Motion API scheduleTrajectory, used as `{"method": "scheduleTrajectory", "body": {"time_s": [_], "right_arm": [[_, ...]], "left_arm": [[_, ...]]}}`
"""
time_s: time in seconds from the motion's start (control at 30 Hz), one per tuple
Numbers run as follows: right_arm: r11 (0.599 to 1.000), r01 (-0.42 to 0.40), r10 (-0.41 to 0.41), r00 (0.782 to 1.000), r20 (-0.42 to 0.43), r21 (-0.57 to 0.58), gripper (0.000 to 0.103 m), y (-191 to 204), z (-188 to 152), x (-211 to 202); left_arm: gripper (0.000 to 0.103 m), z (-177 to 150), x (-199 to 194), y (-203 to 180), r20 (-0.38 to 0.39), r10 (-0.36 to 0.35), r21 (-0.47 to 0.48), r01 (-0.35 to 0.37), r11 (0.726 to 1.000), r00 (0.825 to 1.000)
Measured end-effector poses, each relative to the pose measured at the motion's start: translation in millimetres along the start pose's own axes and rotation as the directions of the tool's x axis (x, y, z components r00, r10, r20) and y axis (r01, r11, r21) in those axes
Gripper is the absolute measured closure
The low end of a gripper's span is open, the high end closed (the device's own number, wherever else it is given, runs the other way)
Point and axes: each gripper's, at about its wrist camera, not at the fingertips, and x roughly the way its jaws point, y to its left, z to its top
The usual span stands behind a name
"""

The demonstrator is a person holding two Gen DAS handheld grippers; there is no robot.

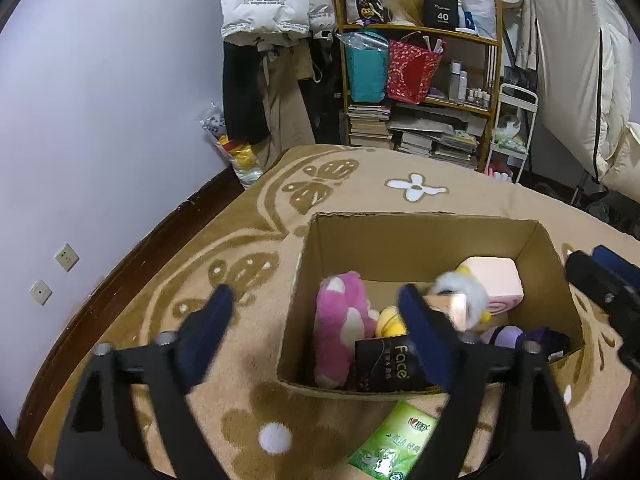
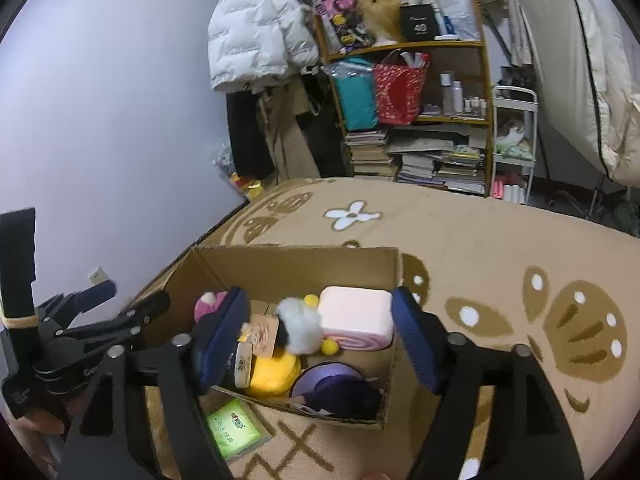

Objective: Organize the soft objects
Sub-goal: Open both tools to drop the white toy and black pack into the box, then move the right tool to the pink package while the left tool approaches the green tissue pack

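Both my left gripper [image 1: 316, 312] and right gripper [image 2: 320, 330] hung released over the open brown cardboard box [image 1: 420, 240], a green tissue pack [image 1: 394, 444] at its six o'clock.

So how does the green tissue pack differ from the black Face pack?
The green tissue pack lies flat on the blanket outside the cardboard box; the black Face pack stands inside, against the near wall. Green is bright with leaf print; black is dark with white lettering. Both are soft packets, and no claw holds either.

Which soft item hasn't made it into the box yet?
The green tissue pack: it lies on the blanket just outside the cardboard box, while the pink plush and the rest sit inside.
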Motion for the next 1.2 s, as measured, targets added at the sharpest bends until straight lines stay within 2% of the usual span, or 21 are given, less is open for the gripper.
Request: {"method": "scheduleTrajectory", "body": {"time_s": [0.07, 0.13, 0.23, 0.6, 1.0, 1.1, 1.2], "right_arm": [[1.0, 0.005, -0.005, 1.0, 0.007, 0.014, 0.01, -2.5, 1.5, -5.3], [1.0, 0.006, -0.007, 1.0, 0.008, 0.023, 0.009, -4.5, 2.1, -11.2], [1.0, 0.013, -0.013, 1.0, 0.005, 0.027, 0.0, -4.7, 4.0, -19.3], [0.999, 0.02, -0.02, 1.0, 0.015, 0.026, 0.0, 0.9, -4.5, -58.3], [0.998, 0.056, -0.056, 0.998, 0.001, -0.009, 0.0, 13.4, -31.5, -94.7], [0.997, 0.072, -0.072, 0.997, 0.029, -0.015, 0.0, 18.8, -41.8, -103.1], [0.997, 0.071, -0.071, 0.997, 0.02, -0.02, 0.0, 23.1, -53.3, -103.2]], "left_arm": [[0.009, 0.2, -5.8, 1.9, 0.016, 0.013, -0.006, -0.013, 1.0, 1.0], [0.007, 1.6, -11.1, 3.9, 0.02, 0.016, -0.01, -0.016, 1.0, 1.0], [0.004, 2.0, -19.5, 8.2, 0.018, 0.019, -0.023, -0.018, 1.0, 1.0], [0.003, -10.0, -60.2, 27.6, 0.057, 0.019, -0.095, -0.014, 0.995, 0.998], [0.002, -25.6, -99.1, 34.5, 0.069, 0.004, -0.082, 0.001, 0.997, 0.998], [0.003, -29.2, -103.8, 32.5, 0.067, 0.0, -0.068, 0.004, 0.998, 0.998], [0.002, -32.4, -105.5, 30.5, 0.058, -0.005, -0.052, 0.008, 0.999, 0.998]]}}
